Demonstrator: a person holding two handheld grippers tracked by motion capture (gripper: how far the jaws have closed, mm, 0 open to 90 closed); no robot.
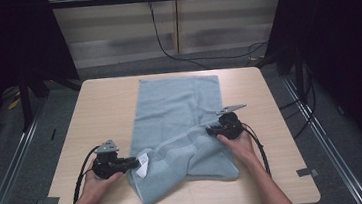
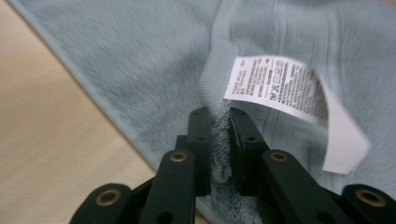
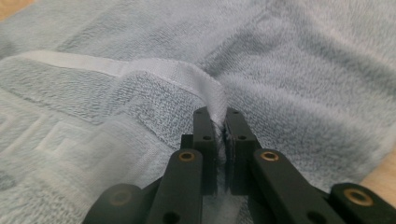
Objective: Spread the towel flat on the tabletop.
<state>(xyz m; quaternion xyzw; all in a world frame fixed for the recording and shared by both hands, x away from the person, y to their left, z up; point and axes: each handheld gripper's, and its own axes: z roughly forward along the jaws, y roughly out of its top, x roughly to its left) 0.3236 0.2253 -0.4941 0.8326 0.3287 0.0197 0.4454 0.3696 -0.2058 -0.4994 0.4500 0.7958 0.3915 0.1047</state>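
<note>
Left hand-held gripper [image 1: 133, 162]: lower left of the high view; we see its jaws clenched on the towel's corner, beside a white care label [image 2: 289, 88].
Right hand-held gripper [image 1: 212, 132]: right of centre; we see its jaws pinched tight on a raised fold of the hem.
Pale blue terry towel [image 1: 179, 107]: on the light wooden tabletop [image 1: 100, 115], far end flat, near end bunched between both grippers.
</note>
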